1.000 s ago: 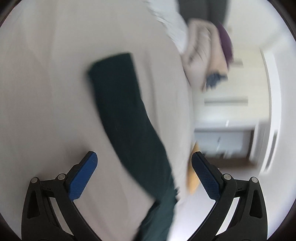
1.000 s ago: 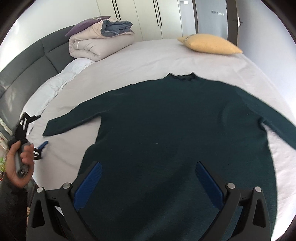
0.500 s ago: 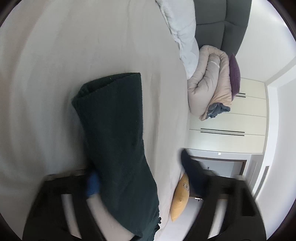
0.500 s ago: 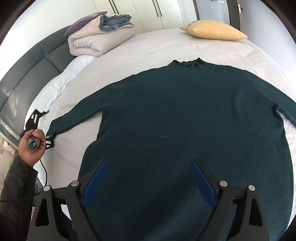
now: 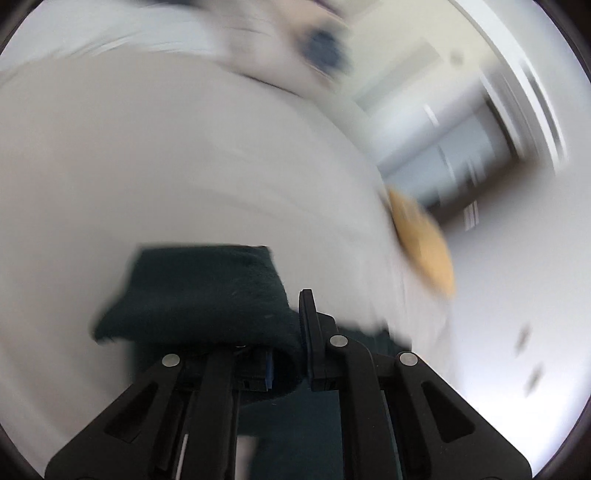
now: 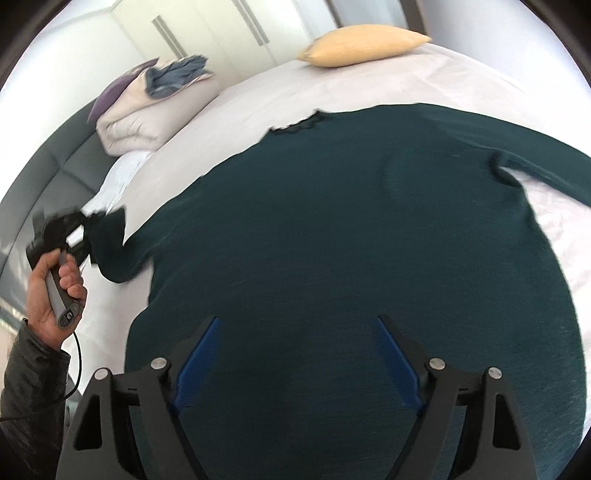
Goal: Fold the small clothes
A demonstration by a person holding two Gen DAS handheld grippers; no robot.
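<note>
A dark green sweater (image 6: 351, 240) lies spread flat on the white bed sheet (image 6: 258, 92), neck away from me. My left gripper (image 5: 288, 343) is shut on the cuff end of the sweater's left sleeve (image 5: 199, 291), which drapes over its fingers. In the right wrist view the left gripper (image 6: 86, 236) holds that sleeve end (image 6: 110, 240) lifted off the bed at the left. My right gripper (image 6: 297, 354) is open and empty, hovering over the sweater's lower hem.
A yellow pillow (image 6: 362, 44) lies at the bed's far edge, also in the left wrist view (image 5: 424, 247). A folded duvet stack (image 6: 147, 107) sits by the grey headboard (image 6: 48, 184). Wardrobe doors (image 6: 207, 33) stand behind.
My left gripper has closed on the left sleeve's cuff and lifted it off the bed. My right gripper has moved lower and closer over the sweater, still open.
</note>
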